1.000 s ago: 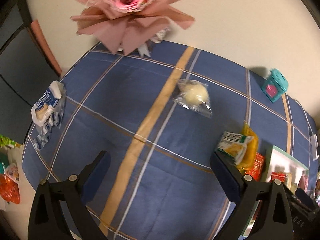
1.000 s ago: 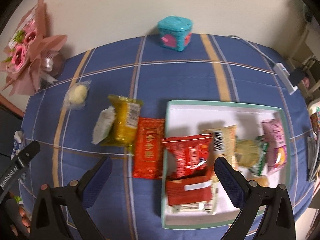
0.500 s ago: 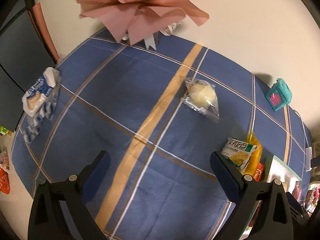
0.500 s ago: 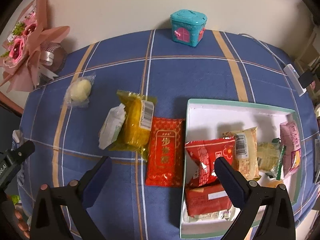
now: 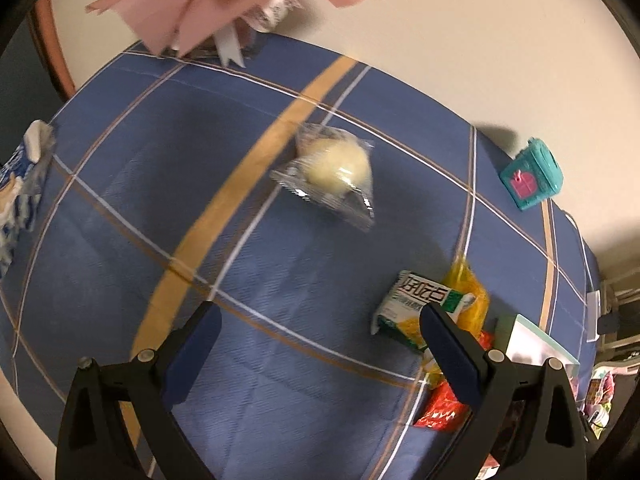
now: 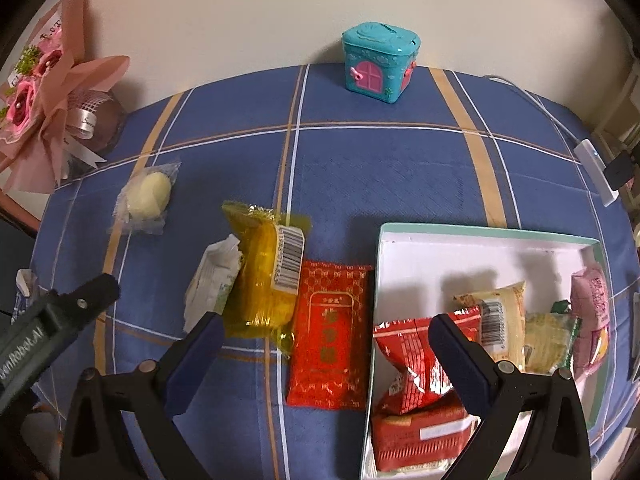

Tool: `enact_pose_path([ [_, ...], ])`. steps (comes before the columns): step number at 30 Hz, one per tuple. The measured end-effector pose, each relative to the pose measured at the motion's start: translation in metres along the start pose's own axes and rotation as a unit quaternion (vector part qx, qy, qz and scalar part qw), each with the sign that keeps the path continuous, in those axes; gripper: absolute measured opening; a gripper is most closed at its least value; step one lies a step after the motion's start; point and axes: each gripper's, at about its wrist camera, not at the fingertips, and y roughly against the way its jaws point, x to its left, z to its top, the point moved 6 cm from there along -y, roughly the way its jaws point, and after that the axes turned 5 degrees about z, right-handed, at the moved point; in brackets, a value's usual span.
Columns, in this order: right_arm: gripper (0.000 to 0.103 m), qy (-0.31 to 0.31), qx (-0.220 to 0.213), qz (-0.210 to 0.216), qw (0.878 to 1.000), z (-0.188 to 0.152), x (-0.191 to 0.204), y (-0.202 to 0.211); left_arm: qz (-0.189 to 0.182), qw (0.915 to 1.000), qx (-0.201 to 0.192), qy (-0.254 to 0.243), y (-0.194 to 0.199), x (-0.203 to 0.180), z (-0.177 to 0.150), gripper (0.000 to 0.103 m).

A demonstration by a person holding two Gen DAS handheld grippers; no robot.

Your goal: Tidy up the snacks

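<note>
Clear-wrapped bun: pale round bun in a clear plastic wrapper (image 5: 334, 176) lies alone on the far-left part of the table, ahead of the left gripper; it has grown larger in the left wrist view over the last second, so that gripper is closing in on it.
Loose snacks: yellow foil packet with a barcode (image 6: 268, 272) leans on a white-and-green cracker packet (image 6: 212, 284), with a flat red-and-gold sachet (image 6: 330, 336) touching its right side, all just left of the tray.
Tray: white shallow box with a mint-green rim (image 6: 476, 230) sits near right, already holding a red crinkled snack bag (image 6: 416, 364), a red wafer pack (image 6: 420, 436), a beige barcoded packet (image 6: 500, 320) and a pink packet (image 6: 592, 312).
Left gripper (image 5: 316, 344): jaws wide, nothing between them, above bare cloth short of the bun.
Right gripper (image 6: 324, 356): jaws wide and empty, now over the red sachet, having shifted left from over the tray.
Change: both tools have turned from the filled tray toward the loose items, so a new pick-up seems to be starting; four snacks are left outside.
Surroundings: blue plaid tablecloth (image 6: 380, 168); teal house-shaped money box (image 6: 378, 66) far centre; pink paper bouquet (image 6: 48, 100) far left; blue-and-white bag (image 5: 20, 184) at the left edge.
</note>
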Motion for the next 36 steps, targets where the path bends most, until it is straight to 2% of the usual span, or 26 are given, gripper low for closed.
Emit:
enact_pose_path([
  [12, 0.103, -0.011, 0.009, -0.012, 1.000, 0.010, -0.021, -0.024, -0.052, 0.9981, 0.025, -0.022, -0.029, -0.041, 0.001, 0.099],
  [19, 0.103, -0.020, 0.011, -0.016, 1.000, 0.012, -0.033, -0.026, -0.063, 0.9966, 0.040, -0.034, -0.040, -0.057, -0.003, 0.098],
  [24, 0.103, -0.013, 0.015, -0.022, 1.000, 0.011, -0.035, -0.026, -0.081, 0.9945, 0.058, -0.034, -0.051, -0.065, -0.009, 0.083],
  [29, 0.103, -0.012, 0.023, -0.023, 0.999, 0.008, -0.034, -0.031, -0.097, 0.9923, 0.075, -0.016, -0.061, -0.063, -0.012, 0.077],
  [31, 0.103, -0.011, 0.023, -0.022, 0.999, 0.008, -0.034, -0.031, -0.100, 0.9921, 0.075, -0.011, -0.061, -0.062, -0.011, 0.068],
  [36, 0.103, -0.009, 0.021, -0.022, 0.999, 0.008, -0.031, -0.030, -0.095, 0.9927, 0.074, 0.001, -0.061, -0.058, -0.011, 0.068],
])
